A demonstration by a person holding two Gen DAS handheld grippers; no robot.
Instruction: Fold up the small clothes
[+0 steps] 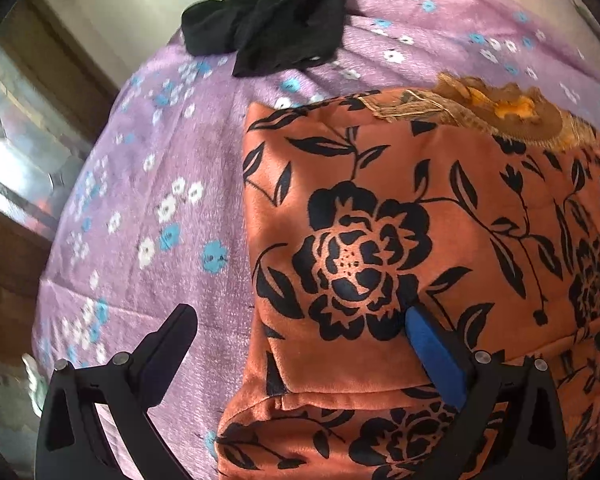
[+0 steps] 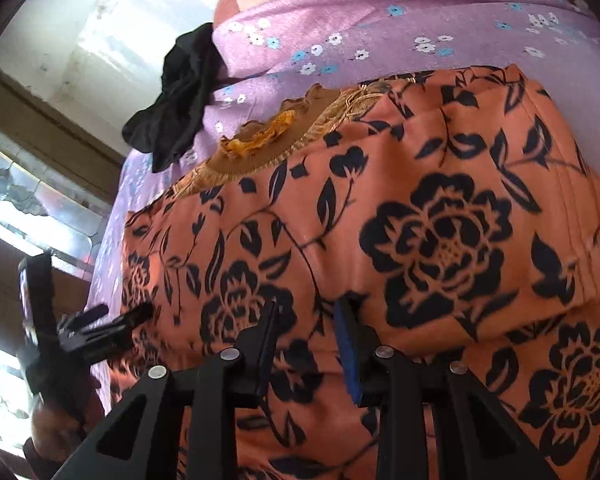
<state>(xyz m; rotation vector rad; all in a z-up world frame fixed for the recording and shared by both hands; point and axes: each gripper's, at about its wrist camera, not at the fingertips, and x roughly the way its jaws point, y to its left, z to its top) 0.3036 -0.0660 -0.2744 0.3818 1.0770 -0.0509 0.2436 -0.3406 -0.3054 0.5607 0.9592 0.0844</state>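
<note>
— Left wrist view: left gripper (image 1: 300, 328) gapes wide, empty, straddling the orange floral garment's (image 1: 380, 208) edge on the purple bedsheet (image 1: 148, 184).
— Right gripper (image 2: 308, 316), half-parted, holds nothing; pinch the hem squarely before folding.

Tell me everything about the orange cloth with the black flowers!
The orange cloth looks soft and a bit shiny, printed with big black roses and leaves. It lies folded on the purple flowery bedsheet, with a hemmed edge near the front. A brown-gold frilly patch sits at its far edge. The left claw is wide open, one blue finger over the cloth.
</note>
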